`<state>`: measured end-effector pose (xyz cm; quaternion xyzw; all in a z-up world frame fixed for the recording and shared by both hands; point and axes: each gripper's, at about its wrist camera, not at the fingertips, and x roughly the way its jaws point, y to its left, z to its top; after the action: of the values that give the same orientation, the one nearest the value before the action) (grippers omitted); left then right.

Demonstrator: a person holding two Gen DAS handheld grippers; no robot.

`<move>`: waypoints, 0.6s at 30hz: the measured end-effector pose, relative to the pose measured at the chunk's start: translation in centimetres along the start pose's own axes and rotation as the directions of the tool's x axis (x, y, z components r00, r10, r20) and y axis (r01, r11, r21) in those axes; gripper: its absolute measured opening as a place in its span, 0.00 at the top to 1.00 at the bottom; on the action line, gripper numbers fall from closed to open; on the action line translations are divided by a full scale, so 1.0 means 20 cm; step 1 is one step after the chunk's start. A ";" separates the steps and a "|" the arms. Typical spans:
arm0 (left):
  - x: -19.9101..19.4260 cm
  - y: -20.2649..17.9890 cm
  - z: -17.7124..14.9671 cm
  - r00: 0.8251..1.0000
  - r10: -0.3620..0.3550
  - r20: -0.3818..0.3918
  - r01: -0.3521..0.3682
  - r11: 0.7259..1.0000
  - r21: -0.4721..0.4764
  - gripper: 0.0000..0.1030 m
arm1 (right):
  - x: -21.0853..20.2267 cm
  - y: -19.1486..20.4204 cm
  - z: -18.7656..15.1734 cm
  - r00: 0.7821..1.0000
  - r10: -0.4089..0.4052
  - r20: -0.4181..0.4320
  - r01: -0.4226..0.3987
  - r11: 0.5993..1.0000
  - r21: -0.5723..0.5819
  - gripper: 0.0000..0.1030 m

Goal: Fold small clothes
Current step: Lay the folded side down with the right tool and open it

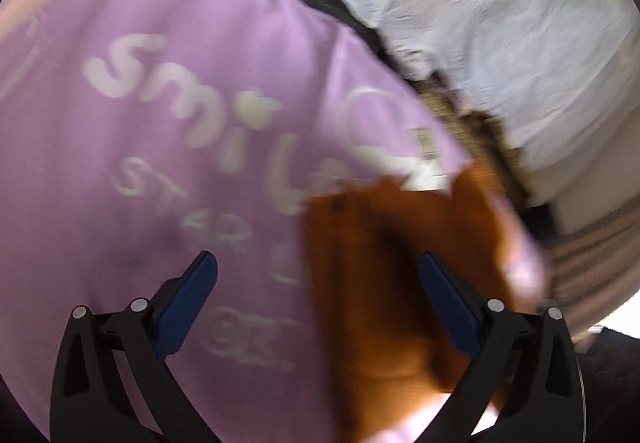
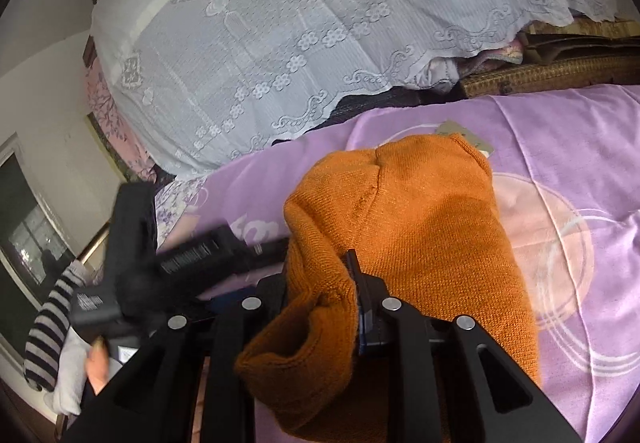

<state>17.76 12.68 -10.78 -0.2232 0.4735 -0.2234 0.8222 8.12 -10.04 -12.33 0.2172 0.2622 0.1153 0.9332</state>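
Right tongs pinch the orange knit garment's near edge; left tongs spread wide, empty.
Garment runs lengthwise away over the purple bedspread; left tongs hover beside its left edge.

This is a bedroom in a home. A bed is spread with a lilac sheet printed with pale circles and white lettering. Behind it, a white lace cover with a flower border is draped over a bulky pile, with bedding and woven mats showing from under its edge. Plain cream walls rise at the left, where a window sits beside a floral curtain.
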 end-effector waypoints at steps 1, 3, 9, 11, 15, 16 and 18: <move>-0.02 -0.02 0.00 1.000 -0.018 0.005 0.018 1.000 0.004 0.05 | 0.01 0.03 -0.01 1.000 0.006 -0.005 -0.006 1.000 -0.013 0.77; -0.04 -0.06 0.00 1.000 0.011 0.024 -0.011 0.999 0.031 0.05 | 0.00 0.07 -0.03 1.000 0.002 0.003 -0.002 0.999 -0.042 0.77; -0.05 0.01 0.02 0.999 -0.036 0.032 0.037 0.997 -0.063 0.05 | 0.06 0.13 -0.10 0.999 -0.016 -0.041 0.012 0.995 -0.097 0.77; -0.08 0.02 0.02 0.998 -0.040 0.058 0.044 0.997 -0.066 0.05 | 0.10 0.15 -0.13 0.996 -0.023 -0.088 0.013 0.993 -0.120 0.77; -0.09 -0.05 0.00 0.998 0.034 0.061 -0.034 0.999 0.005 0.05 | 0.22 0.19 -0.21 0.978 -0.054 -0.200 0.017 0.983 -0.183 0.75; -0.07 -0.09 -0.01 0.996 0.078 0.051 -0.081 0.996 0.047 0.05 | 0.24 0.20 -0.22 0.976 -0.067 -0.209 0.025 0.980 -0.200 0.75; -0.04 -0.13 -0.02 0.984 0.169 0.053 -0.174 0.980 0.099 0.05 | 0.23 0.19 -0.22 0.975 -0.059 -0.212 0.018 0.981 -0.191 0.74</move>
<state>16.65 11.04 -8.86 -0.1437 0.4605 -0.1709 0.8591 9.25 -3.66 -15.93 0.1089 0.3545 0.1444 0.9174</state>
